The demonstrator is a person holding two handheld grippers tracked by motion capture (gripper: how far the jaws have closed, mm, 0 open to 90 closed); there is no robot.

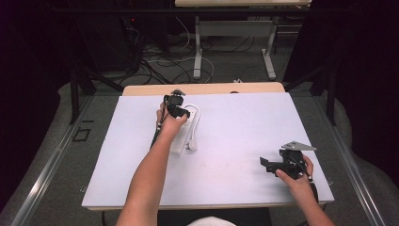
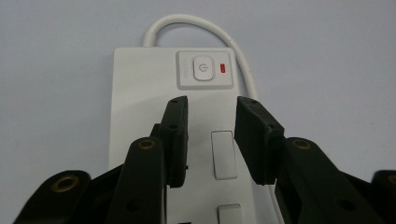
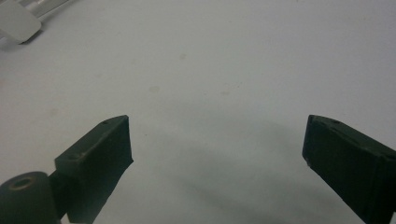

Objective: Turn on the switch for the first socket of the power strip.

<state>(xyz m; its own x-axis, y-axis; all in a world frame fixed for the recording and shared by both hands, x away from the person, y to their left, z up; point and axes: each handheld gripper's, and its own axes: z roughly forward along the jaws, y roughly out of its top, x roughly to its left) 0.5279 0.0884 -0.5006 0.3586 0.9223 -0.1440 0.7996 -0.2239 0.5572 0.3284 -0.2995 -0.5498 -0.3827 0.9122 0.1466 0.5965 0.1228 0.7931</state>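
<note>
A white power strip [image 1: 180, 141] lies on the white table cover [image 1: 235, 122], its white cable [image 1: 196, 118] looping round to a plug [image 1: 192, 146] beside it. My left gripper [image 1: 177, 106] hovers over the strip's far end, pointing down. In the left gripper view the strip [image 2: 140, 93] shows its power button [image 2: 202, 68] with a lit red lamp [image 2: 222, 68] beside it. My left gripper [image 2: 211, 122] is open just short of the button, nothing between its jaws. My right gripper [image 1: 265, 165] is open over bare cover at the near right [image 3: 217, 140].
The plug [image 3: 16, 21] shows at the top left corner of the right gripper view. Past the table's far wooden edge [image 1: 202, 88] the floor holds cables and another table's legs [image 1: 197, 47]. Dark curtains stand on both sides.
</note>
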